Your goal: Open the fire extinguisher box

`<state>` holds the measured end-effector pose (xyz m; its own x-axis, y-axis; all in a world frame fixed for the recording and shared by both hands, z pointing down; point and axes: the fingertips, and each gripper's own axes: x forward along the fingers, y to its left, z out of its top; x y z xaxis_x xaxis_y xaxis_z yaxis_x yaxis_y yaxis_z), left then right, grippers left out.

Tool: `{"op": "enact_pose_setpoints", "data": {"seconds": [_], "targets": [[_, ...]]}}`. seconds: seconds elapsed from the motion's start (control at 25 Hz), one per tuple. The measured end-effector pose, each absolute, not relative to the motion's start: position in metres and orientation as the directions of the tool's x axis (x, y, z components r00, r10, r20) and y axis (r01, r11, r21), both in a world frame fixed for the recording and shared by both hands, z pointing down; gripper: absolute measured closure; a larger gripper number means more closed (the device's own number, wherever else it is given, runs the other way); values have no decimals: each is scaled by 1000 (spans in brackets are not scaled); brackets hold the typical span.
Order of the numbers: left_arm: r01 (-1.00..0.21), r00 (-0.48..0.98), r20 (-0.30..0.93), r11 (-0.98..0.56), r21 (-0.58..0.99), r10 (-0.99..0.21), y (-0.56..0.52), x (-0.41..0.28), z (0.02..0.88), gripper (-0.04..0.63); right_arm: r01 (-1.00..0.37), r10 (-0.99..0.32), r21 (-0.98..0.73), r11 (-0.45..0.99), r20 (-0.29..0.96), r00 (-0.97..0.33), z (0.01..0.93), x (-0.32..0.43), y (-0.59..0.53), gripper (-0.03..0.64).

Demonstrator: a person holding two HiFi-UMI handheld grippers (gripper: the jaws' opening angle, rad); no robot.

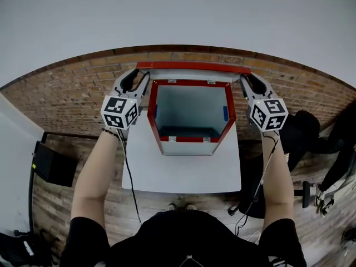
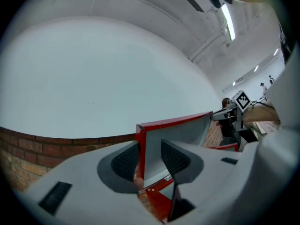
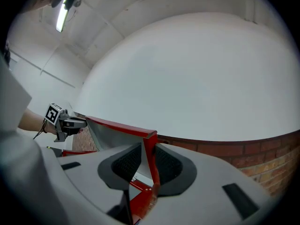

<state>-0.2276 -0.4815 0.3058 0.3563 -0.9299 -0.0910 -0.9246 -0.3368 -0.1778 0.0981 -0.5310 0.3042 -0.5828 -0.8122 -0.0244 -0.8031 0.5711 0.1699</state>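
Note:
The red fire extinguisher box point(image 1: 153, 115) stands on a white stand, open at the top, with a pale grey inside. Its red-framed lid point(image 1: 193, 67) is swung up against the wall. My left gripper point(image 1: 139, 78) is at the lid's left corner. In the left gripper view the lid's red edge point(image 2: 140, 146) lies between the jaws point(image 2: 150, 161); one pad is against it and a gap shows at the other. My right gripper point(image 1: 248, 81) is at the right corner. There the pads point(image 3: 147, 165) press on both sides of the red edge point(image 3: 151, 158).
The white stand point(image 1: 183, 174) juts toward me from a brick wall point(image 1: 72, 93). A black case point(image 1: 53, 166) sits on the floor at left. Black bags and a chair base point(image 1: 306, 135) crowd the right. A cable point(image 1: 130, 177) hangs from my left gripper.

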Motion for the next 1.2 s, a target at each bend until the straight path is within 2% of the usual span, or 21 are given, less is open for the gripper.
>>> {"op": "enact_pose_setpoints", "data": {"seconds": [0.16,0.44,0.84,1.2], "targets": [[-937,330,-99,-313,-153,-939,-496,-234,297,434,-819,-828,170,549,-23,-560,296,100,-546,541],[-949,298,-85,-286,-133,-951,-518,-243,292,485,-827,-833,132,546,-21,-554,289,96,-569,549],[-962,270,-31,-268,-45,-962,-563,-251,284,486,-836,-843,121,535,7,-538,281,89,-614,552],[-965,259,-13,-258,-44,-966,-577,-252,285,486,-846,-850,95,525,-1,-527,282,88,-630,552]]}}
